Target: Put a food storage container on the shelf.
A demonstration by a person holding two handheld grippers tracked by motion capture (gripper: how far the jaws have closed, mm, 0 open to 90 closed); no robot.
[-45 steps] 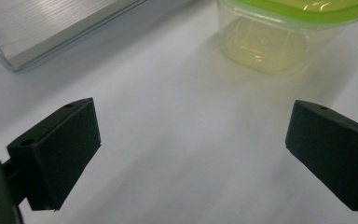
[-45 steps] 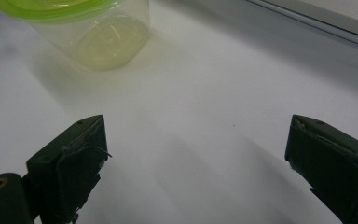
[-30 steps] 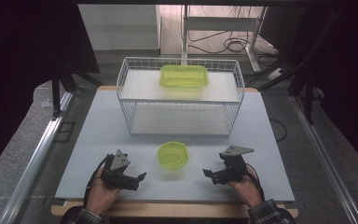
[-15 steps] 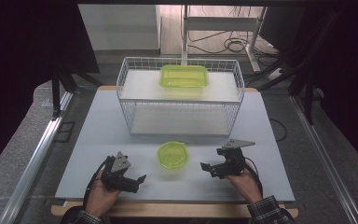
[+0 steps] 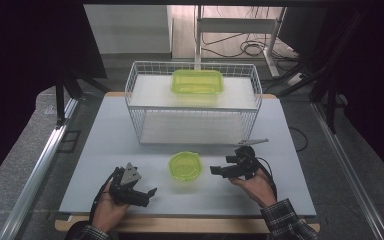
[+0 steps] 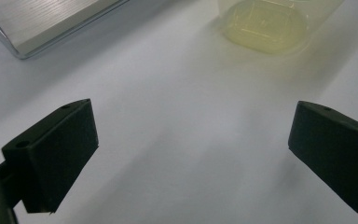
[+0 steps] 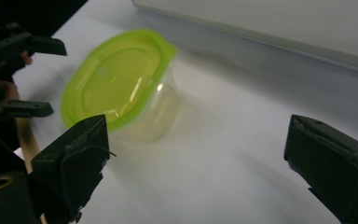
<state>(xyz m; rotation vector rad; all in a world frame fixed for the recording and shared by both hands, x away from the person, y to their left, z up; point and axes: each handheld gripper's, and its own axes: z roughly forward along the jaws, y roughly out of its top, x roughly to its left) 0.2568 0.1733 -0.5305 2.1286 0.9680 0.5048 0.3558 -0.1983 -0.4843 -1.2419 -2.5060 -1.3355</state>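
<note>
A small clear tub with a lime-green lid [image 5: 185, 166] stands on the white table between my two grippers. My left gripper [image 5: 149, 196] rests near the front edge, open, pointing right toward the tub [image 6: 265, 28], with bare table between its jaws [image 6: 191, 154]. My right gripper [image 5: 220, 165] hovers just right of the tub, pointing left at it. Its jaws have just been closing a little but stand wide apart [image 7: 196, 154] with nothing between them. The tub [image 7: 121, 84] lies ahead of its left jaw. The left gripper [image 7: 53, 78] shows beyond the tub.
A white wire basket [image 5: 192, 105] stands upside down at the back of the table, with a larger lime-green lidded container [image 5: 198, 81] on top of it. Its lower edge [image 7: 261, 28] runs close behind the right gripper. A basket corner [image 6: 37, 23] lies ahead of the left gripper.
My right gripper has risen a little and shifted away from the front edge and left, closer to the small tub. The left gripper and the tub have stayed put.
</note>
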